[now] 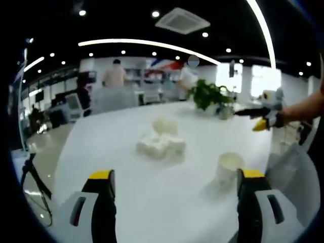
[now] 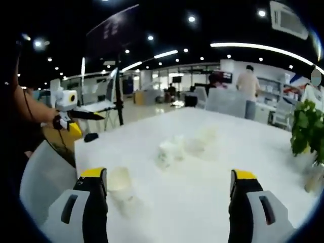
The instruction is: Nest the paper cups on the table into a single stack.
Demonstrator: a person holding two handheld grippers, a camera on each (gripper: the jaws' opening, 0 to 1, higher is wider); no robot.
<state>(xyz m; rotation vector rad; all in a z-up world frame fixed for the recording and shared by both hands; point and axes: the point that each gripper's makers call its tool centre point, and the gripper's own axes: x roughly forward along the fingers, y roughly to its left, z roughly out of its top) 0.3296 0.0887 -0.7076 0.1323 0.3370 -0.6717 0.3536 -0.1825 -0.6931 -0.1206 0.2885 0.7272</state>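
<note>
Paper cups sit clustered near the middle of the white bench, blurred so their number cannot be told. A single cup stands apart from that cluster, just beside the left gripper, whose fingers are spread wide with nothing between them. The right gripper likewise has its fingers apart, unladen, facing the cluster. A potted plant stands beyond the cluster, near the bench's far edge.
</note>
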